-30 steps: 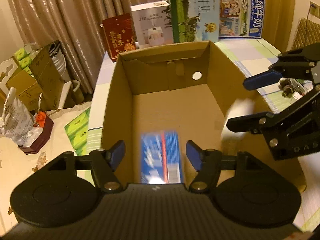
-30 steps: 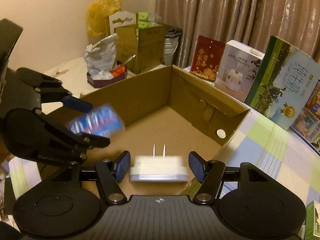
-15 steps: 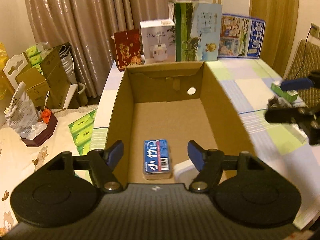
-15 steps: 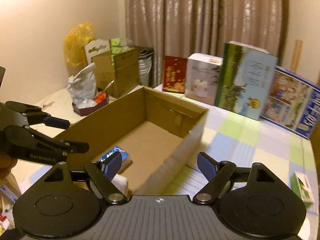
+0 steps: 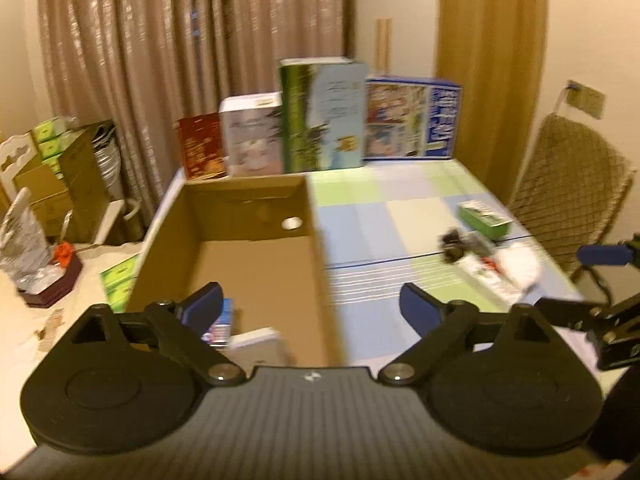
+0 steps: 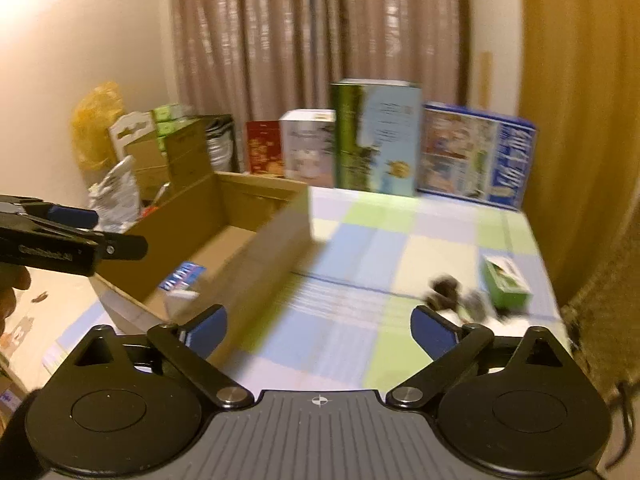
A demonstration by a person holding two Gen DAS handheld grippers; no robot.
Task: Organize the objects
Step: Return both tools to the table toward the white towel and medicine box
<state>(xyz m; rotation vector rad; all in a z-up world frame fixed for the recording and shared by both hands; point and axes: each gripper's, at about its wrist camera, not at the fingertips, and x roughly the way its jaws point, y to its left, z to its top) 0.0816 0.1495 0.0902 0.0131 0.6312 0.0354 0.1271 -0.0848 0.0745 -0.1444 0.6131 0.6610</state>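
An open cardboard box (image 5: 320,264) (image 6: 256,256) stands on the left of the checked tablecloth. Inside it at the near end lie a small blue box (image 5: 222,322) (image 6: 182,276) and a white charger (image 5: 258,342) (image 6: 180,300). My left gripper (image 5: 310,306) hangs above the box's near right corner, its jaws opening wide with nothing between them. My right gripper (image 6: 318,328) is over the cloth to the right of the box, its jaws also opening and empty. A green box (image 5: 484,220) (image 6: 506,288), a dark clump (image 5: 454,242) (image 6: 444,294) and white wrapped items (image 5: 508,268) lie on the right.
Tall cartons (image 5: 324,116) (image 6: 376,136) stand in a row along the table's far edge before the curtain. A woven chair (image 5: 572,188) is at the right. Boxes and bags (image 5: 44,184) crowd the floor at the left. Checked tablecloth (image 6: 360,280) spreads between box and small items.
Both grippers let the blue box and white charger fall into the cardboard box, opened wide, then rose and swung right toward the cloth.
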